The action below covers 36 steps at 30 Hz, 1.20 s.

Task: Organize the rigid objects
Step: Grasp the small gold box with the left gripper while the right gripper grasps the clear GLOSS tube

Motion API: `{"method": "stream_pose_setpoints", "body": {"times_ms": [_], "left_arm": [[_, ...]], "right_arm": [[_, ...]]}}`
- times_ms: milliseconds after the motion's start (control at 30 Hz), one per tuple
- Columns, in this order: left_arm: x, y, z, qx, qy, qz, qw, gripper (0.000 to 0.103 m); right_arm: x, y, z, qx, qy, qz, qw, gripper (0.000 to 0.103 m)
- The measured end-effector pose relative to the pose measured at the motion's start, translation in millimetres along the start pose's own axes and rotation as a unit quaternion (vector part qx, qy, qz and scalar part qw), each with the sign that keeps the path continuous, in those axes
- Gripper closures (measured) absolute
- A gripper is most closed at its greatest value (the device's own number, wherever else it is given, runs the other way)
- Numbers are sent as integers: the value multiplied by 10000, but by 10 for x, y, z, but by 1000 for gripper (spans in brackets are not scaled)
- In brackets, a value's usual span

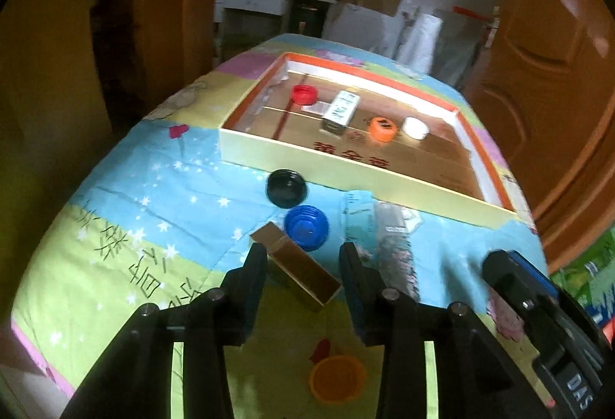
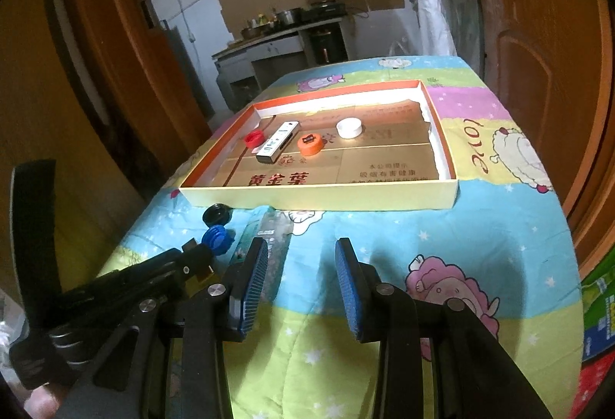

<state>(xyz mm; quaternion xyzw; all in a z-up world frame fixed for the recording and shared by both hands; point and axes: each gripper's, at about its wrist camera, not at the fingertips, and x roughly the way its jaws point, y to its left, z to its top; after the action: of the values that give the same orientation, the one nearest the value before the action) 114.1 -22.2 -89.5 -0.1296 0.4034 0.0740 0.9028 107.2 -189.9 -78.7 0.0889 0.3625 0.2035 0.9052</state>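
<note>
Fingers [image 1: 257, 265] of my left gripper [image 1: 303, 257] released astride gold box [image 1: 296, 273]; right gripper [image 2: 301, 257] empty; four items in tray [image 2: 319, 198], four left.

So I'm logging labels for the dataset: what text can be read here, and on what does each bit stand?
"黄金葉": cardboard lining the tray, near edge.
"love": quilt, right of the tray.
"DAS": right gripper, on its body; cut off.
Small print on the cardboard: too small.
Large characters on the quilt: blurred.
White box and packet labels: unreadable.
</note>
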Motion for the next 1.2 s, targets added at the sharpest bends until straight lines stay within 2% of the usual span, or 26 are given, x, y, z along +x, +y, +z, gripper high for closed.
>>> {"method": "stream_pose_setpoints", "body": {"times_ms": [167,233,600,800,833,900,1067,1200], "left_arm": [[82,-35,0,-123,47,406,9991,64],[118,-44,-4,-157,85,472,9987,61],[279,-140,27,-148,321,671,9971,57],[267,-88,37,119,428,326,9985,60],[257,-81,30,160,422,273,9986,70],[248,-50,30,277,432,178,9985,82],[237,60,44,411,487,-166,9978,84],[206,69,19,552,469,-230,9971,84]], "right_arm": [[21,-105,-40,121,-11,147,9998,65],[32,-145,-55,176,-11,209,9996,65],[79,-207,-119,238,24,528,9983,65],[76,-232,-163,272,98,613,9977,65],[76,-223,-169,264,110,630,9976,65],[91,-192,-185,223,162,678,9973,65],[130,-41,-229,58,316,787,9964,65],[152,107,-284,16,414,930,9948,65]]}}
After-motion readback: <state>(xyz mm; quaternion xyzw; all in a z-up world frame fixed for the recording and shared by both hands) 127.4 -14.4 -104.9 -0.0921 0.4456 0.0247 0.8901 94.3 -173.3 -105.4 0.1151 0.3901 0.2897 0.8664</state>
